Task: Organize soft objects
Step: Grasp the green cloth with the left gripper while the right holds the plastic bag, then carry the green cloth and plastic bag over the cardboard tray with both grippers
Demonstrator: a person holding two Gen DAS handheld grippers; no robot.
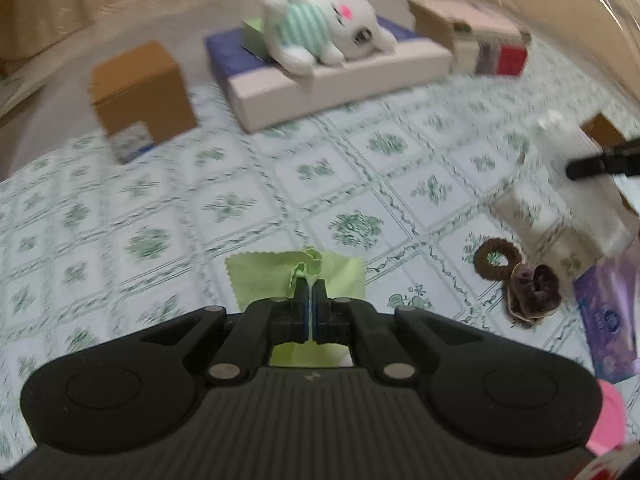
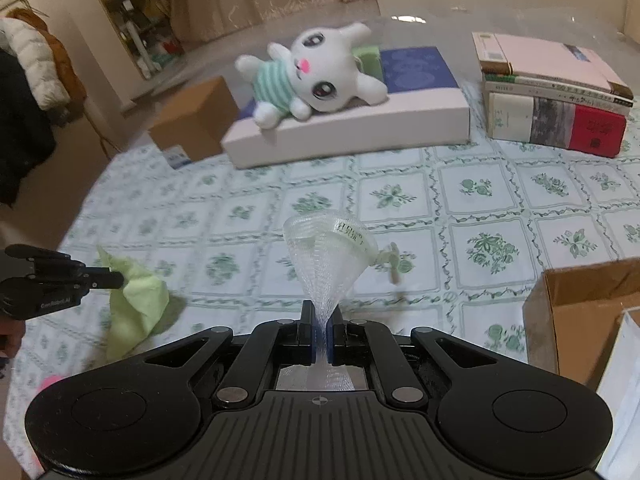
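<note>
Item: left gripper, jaws pinched tight on a light green cloth. In the left wrist view we see only the bunched fold above the fingertips and flat corners on either side; the rest is hidden behind the gripper body. The right wrist view shows the same cloth hanging free above the tablecloth.

Item: right gripper, jaws closed on a translucent white mesh piece that fans upward; a printed label on its band is too blurred for us to read. In the left wrist view it appears only as a pale smear at the right edge, with one black fingertip cutting across it.

Item: white plush bunny in a striped green top, lying on a flat white box with a blue lid, at the far side.

Item: stack of books, right of the box; small brown carton, left of it.

Seen from the left wrist only: brown hair tie beside a dark purple scrunchie, on the tablecloth; purple packet, cut off by the frame.

Seen from the right wrist only: open cardboard box, partly cut off at right.
</note>
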